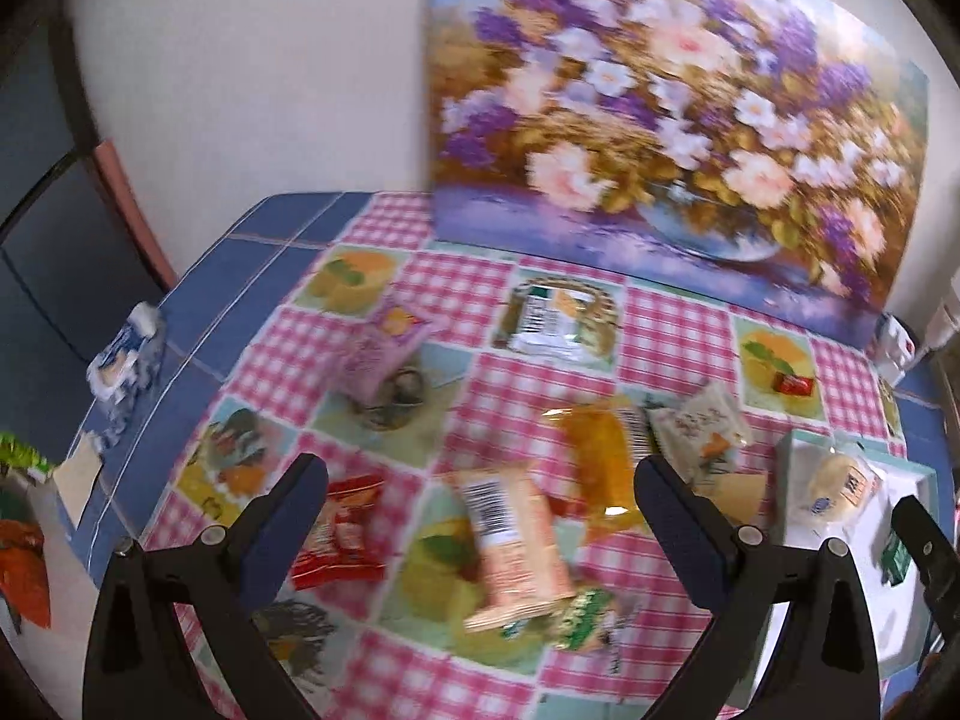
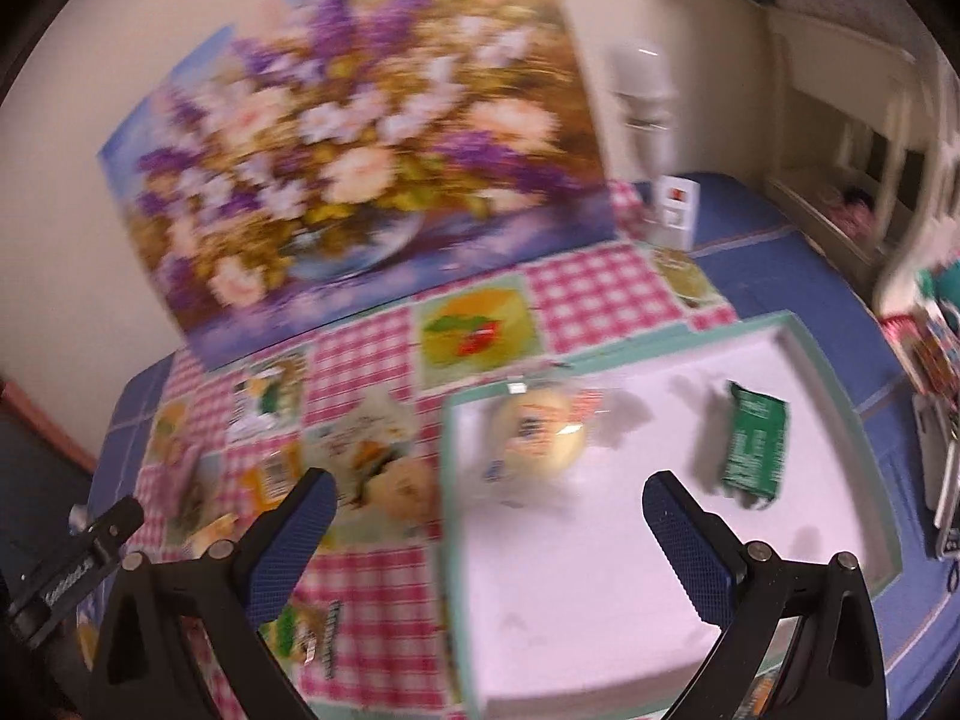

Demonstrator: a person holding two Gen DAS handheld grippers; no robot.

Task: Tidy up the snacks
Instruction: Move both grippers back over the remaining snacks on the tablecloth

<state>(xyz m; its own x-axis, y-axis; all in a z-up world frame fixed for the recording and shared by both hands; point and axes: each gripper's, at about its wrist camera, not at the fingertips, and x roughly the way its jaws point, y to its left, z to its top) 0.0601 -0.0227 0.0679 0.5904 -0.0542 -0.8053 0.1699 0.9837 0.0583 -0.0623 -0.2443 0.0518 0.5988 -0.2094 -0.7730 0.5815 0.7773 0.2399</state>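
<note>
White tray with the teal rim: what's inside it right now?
Inside the tray: a round pale wrapped snack near its far left corner and a green packet toward the right side. The near end is hidden behind the right gripper, jaws open and empty.

Two snacks (image 2: pixel 753 447) lie in the tray (image 2: pixel 840 396); others left.

A floral painting (image 1: pixel 678 120) stands against the wall ahead of the tool. A checked tablecloth (image 1: pixel 528 384) lies below it. A blue-and-white carton (image 1: pixel 123 360) stands far left.
</note>
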